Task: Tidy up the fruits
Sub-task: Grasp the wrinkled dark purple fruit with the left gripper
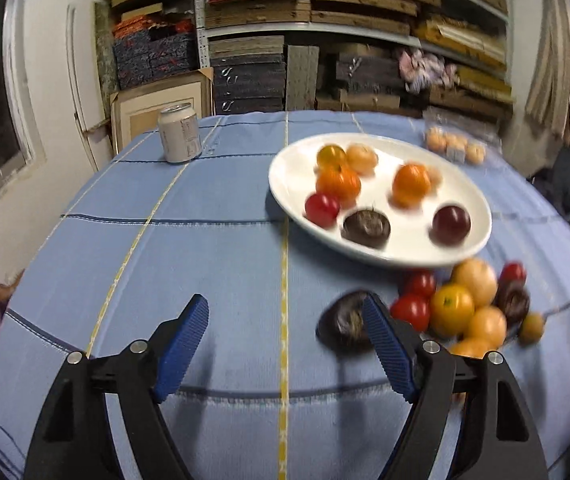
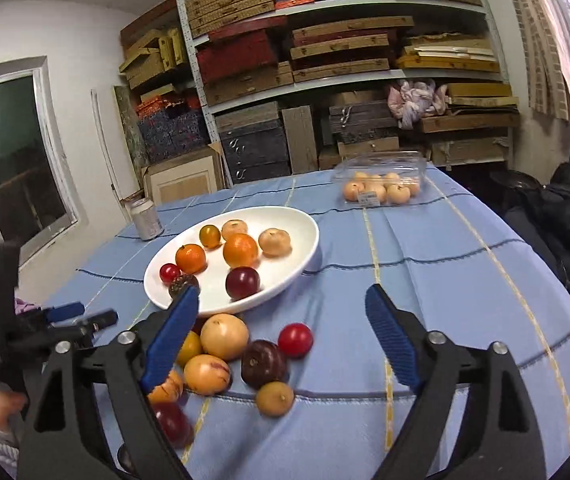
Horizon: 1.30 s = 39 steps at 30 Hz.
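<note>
My left gripper (image 1: 285, 314) and right gripper (image 2: 283, 304) both gape wide, holding nothing. My left finger (image 1: 389, 354) half-hides a blurred dark round fruit (image 1: 343, 322) at three o'clock. The white oval plate (image 2: 305, 258) holds seven fruits.

Black arms, ribbed blue fingers (image 2: 391, 334)

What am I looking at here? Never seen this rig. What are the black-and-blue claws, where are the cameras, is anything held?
No robot: a person holds a two-finger gripper in each hand, each with a fisheye camera looking along its fingers. One picture is from the left gripper, the other from the right gripper. Both are open and hold nothing. On the blue tablecloth sit a white plate with fruit on it, a pile of loose fruit in front of it, a drink can and a clear plastic box of more fruit.
</note>
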Tool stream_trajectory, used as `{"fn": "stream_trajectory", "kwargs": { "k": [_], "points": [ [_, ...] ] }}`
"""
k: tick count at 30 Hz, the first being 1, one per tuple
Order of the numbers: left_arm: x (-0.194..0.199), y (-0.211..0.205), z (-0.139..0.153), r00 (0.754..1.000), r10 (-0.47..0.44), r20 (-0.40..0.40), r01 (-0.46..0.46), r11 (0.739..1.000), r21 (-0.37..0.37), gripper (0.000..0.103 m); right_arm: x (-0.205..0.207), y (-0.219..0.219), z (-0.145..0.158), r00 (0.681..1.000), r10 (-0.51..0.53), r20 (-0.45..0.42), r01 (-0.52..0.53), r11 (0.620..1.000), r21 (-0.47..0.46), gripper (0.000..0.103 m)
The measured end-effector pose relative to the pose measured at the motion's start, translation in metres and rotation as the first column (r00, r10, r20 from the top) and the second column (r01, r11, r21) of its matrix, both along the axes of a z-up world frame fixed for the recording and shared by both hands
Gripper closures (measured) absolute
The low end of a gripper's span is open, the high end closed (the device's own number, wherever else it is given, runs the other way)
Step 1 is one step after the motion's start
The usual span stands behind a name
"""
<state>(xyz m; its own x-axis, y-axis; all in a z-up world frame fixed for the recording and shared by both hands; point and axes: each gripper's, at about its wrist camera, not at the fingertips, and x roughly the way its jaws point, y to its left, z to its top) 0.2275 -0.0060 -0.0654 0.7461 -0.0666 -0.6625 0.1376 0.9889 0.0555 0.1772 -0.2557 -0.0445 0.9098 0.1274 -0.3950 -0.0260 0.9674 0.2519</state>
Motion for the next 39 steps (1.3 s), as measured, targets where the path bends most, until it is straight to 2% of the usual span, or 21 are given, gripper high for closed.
{"fn": "stream_trajectory", "kwargs": {
  "k": [8, 16, 27, 32, 39],
  "points": [
    [-0.003, -0.016, -0.017, 0.999, -0.031, -0.017, 0.033, 0.995, 0.089, 0.022, -0.004, -0.01, -0.007, 0.999, -0.029, -0.023, 0.029, 0.999, 0.025, 0.013],
    [0.008, -0.027, -0.025, 0.997, -0.062, -0.045, 0.067, 0.989, 0.135, 0.019, -0.002, -0.008, -0.006, 0.999, -0.018, -0.029, 0.019, 1.0, 0.023, 0.011],
    [0.03, -0.022, -0.028, 0.996, -0.03, -0.081, 0.04, 0.991, 0.127, 0.018, 0.0, -0.004, -0.01, 0.998, -0.01, -0.057, 0.011, 1.0, 0.013, 0.011],
    [0.035, -0.009, -0.027, 0.993, -0.02, -0.115, 0.027, 0.998, 0.053, 0.018, 0.003, -0.003, -0.012, 0.998, -0.005, -0.069, 0.005, 1.0, 0.008, 0.011],
    [0.032, -0.011, -0.03, 0.991, -0.047, -0.126, 0.054, 0.997, 0.052, 0.026, 0.008, -0.002, -0.02, 0.992, 0.013, -0.125, -0.014, 1.0, -0.002, 0.011]
  ]
}}
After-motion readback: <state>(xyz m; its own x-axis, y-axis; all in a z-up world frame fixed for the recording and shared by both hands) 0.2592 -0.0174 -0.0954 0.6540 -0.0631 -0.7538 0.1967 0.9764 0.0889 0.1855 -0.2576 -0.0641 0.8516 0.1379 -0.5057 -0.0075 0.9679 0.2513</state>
